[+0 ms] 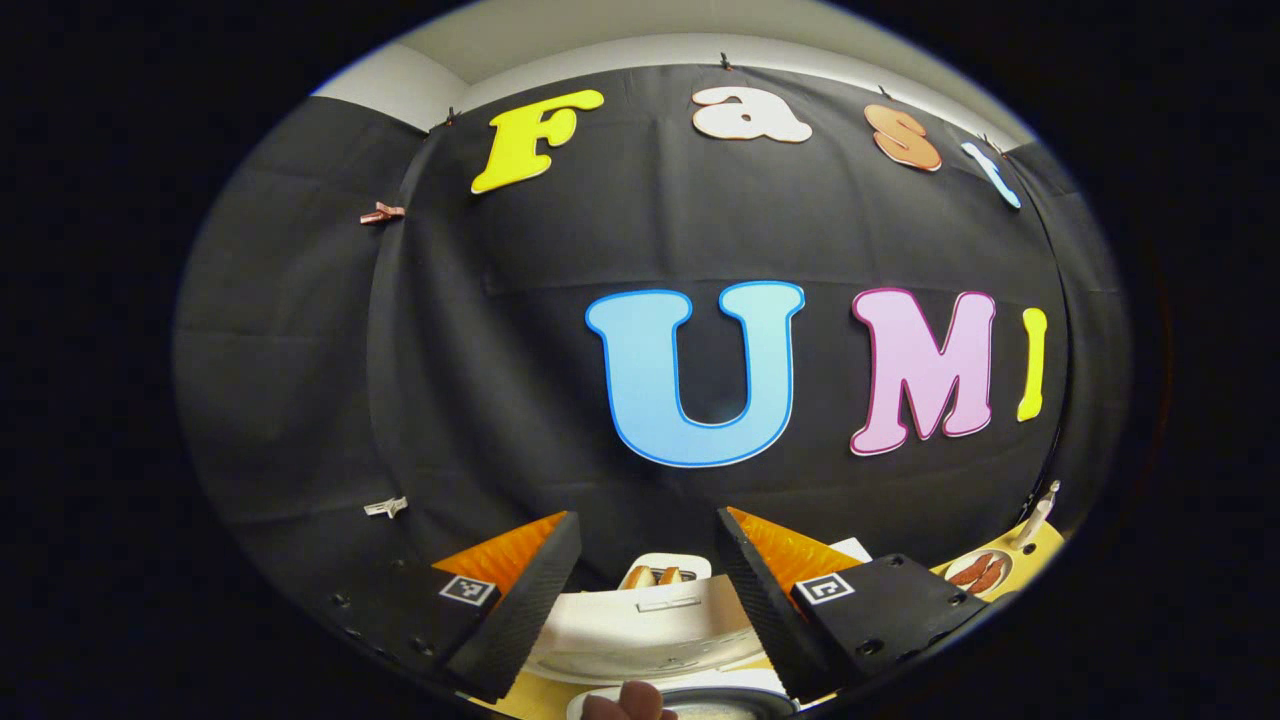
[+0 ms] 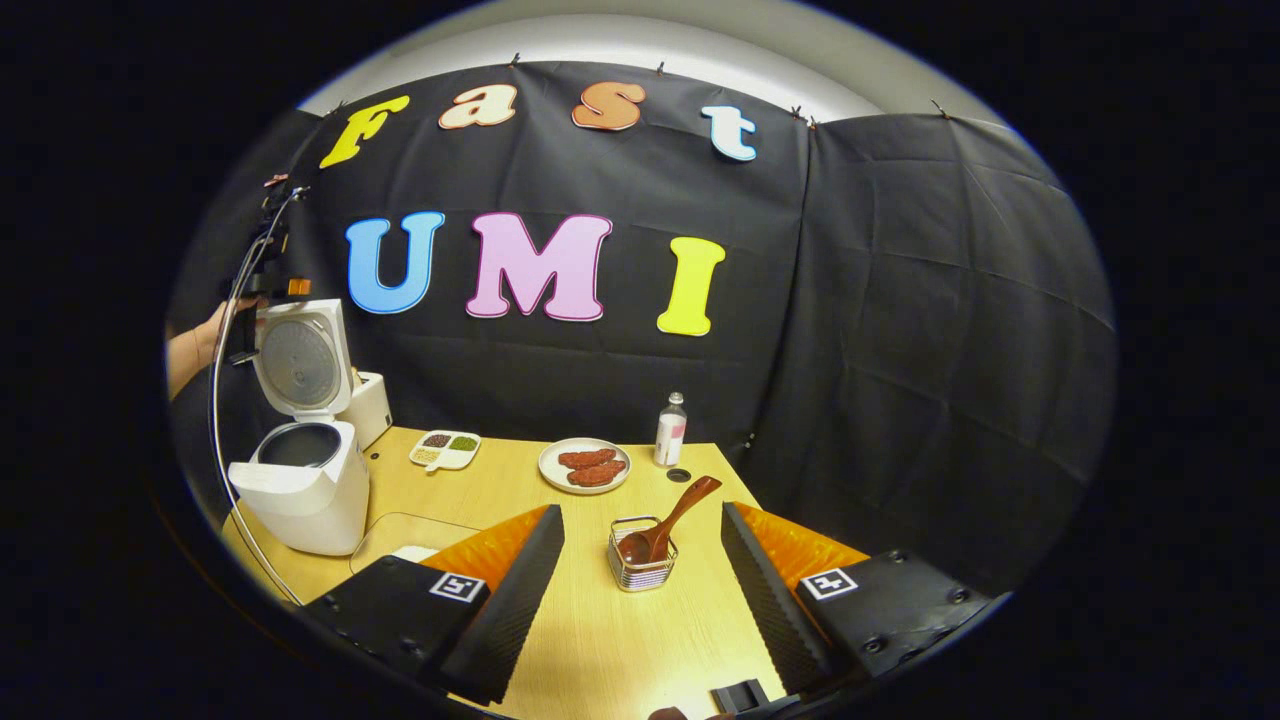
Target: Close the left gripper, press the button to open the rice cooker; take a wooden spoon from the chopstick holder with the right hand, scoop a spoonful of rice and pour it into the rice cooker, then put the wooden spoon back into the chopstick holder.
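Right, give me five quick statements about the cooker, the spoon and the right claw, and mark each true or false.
1. The white rice cooker has its lid shut. False: the lid stands open and the dark inner pot shows.
2. The brown wooden spoon sits in the small wire chopstick holder. True.
3. The right claw grips the spoon. False: its fingers are spread apart, clear of it.
4. The round white plate of reddish food stands beside a small bottle. True.
5. The divided white dish of grains sits on top of the cooker. False: it rests on the light wooden table, behind the cooker.
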The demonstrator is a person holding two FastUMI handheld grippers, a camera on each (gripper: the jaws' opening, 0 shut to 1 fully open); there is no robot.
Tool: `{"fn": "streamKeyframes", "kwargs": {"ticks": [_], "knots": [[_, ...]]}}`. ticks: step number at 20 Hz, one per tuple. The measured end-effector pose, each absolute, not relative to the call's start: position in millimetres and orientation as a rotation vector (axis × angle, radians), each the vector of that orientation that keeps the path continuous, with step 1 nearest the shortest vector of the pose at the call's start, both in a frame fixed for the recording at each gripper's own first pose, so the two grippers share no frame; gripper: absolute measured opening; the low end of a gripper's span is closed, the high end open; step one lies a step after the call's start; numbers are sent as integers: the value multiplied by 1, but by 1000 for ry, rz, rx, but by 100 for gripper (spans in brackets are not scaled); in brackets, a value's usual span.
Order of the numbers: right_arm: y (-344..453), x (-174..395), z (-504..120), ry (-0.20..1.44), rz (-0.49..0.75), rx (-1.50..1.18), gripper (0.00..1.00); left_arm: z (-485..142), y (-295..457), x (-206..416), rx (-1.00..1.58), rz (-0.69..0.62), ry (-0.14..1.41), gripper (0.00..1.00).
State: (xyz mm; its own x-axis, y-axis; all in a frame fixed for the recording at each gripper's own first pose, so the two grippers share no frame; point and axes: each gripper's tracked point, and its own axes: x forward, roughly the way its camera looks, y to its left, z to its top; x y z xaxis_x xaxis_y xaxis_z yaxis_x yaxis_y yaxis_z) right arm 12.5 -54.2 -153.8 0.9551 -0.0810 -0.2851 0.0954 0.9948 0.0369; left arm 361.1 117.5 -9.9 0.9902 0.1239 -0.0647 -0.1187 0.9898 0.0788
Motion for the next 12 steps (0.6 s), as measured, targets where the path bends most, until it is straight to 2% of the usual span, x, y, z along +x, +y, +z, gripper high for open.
{"fn": "streamKeyframes", "kwargs": {"ticks": [3, 6, 12], "knots": [[-57, 7, -155, 292, -90, 54, 98, -31, 117, 368, 59, 115, 138, 93], [-60, 3, -157, 300, -88, 52, 98, -33, 116, 363, -7, 129, 125, 96], [-58, 7, -157, 306, -65, 54, 98, -43, 103, 323, -8, 140, 144, 98]]}}
